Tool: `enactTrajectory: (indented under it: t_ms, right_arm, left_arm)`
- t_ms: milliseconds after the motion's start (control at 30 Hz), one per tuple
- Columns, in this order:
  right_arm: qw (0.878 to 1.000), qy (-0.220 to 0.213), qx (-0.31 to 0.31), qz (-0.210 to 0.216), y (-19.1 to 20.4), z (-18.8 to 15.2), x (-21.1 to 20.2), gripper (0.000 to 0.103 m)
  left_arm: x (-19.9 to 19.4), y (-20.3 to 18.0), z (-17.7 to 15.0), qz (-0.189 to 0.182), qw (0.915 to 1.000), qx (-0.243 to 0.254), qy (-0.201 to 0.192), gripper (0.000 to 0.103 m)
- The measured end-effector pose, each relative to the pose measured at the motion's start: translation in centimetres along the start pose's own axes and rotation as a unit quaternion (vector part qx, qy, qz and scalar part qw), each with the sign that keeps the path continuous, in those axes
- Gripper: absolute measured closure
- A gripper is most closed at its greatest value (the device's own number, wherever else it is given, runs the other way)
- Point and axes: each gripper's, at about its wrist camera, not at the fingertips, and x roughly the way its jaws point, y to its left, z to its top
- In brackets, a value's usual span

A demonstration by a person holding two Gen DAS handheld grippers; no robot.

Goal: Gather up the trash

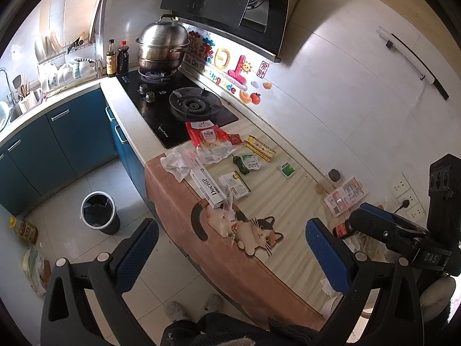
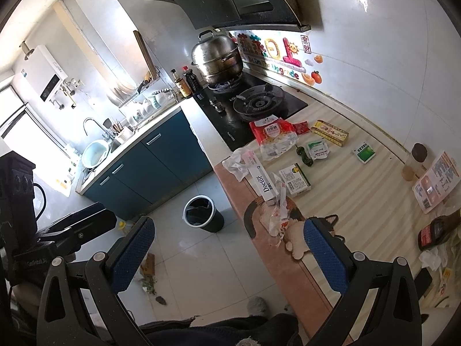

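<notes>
You are risking a messy sweep here: the thin clear wrapper [image 2: 275, 220] is lying just ahead of your right gripper [image 2: 230, 255] at the counter's near edge, partly tucked under the end of the white "Doctor" box [image 2: 262, 180], so a pinch that is coming in too flat is likely to drag the box along or nudge both off onto the floor. The crumpled white paper [image 1: 174, 164] is sitting farther ahead of your left gripper [image 1: 232, 255], right at the counter edge, and could slide off the same way. The waste bin [image 1: 99, 216] is standing on the floor ahead and to the left of both grippers, well apart from the counter, so anything light is liable to flutter wide if you are letting go from high up.

Both grippers are hanging wide open in the air, holding nothing and touching nothing, with the blue pads [image 2: 324, 256] spread well apart.
</notes>
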Motion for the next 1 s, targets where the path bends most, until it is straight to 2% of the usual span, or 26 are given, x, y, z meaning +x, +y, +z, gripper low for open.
enactTrajectory:
  t_ms: [400, 600, 667, 733, 867, 933, 1000]
  right_arm:
    - [1.0, 0.0, 0.001, 0.001, 0.2, -0.1, -0.1, 0.0]
    - [1.0, -0.005, 0.009, -0.005, 0.2, -0.1, -0.2, 0.0]
    - [1.0, -0.011, 0.02, -0.017, 0.6, -0.6, -0.2, 0.0]
    - [0.998, -0.016, 0.03, -0.047, 0.5, -0.5, 0.4, 0.0]
    - [0.992, -0.025, 0.049, -0.117, -0.3, -0.4, 2.7, 0.0]
    - [0.986, -0.028, 0.057, -0.154, -1.5, 0.0, 4.7, 0.0]
    - [0.98, -0.018, 0.067, -0.189, -3.6, 0.6, 7.6, 0.0]
  left_arm:
    - [-0.1, -0.1, -0.4, -0.006, 1.0, -0.002, 0.005, 0.0]
    - [0.4, 1.0, -0.2, -0.006, 0.9999, -0.001, 0.01, 0.0]
    - [1.2, 1.5, 0.2, 0.026, 0.9997, 0.002, 0.006, 0.0]
    - [2.8, 2.4, 0.8, 0.075, 0.9972, 0.001, -0.001, 0.0]
    - [7.6, 4.5, 2.0, 0.146, 0.9892, 0.009, 0.012, 0.0]
    - [11.0, 5.3, 2.7, 0.178, 0.9834, 0.013, 0.031, 0.0]
    - [14.2, 6.4, 3.1, 0.187, 0.9807, 0.009, 0.056, 0.0]
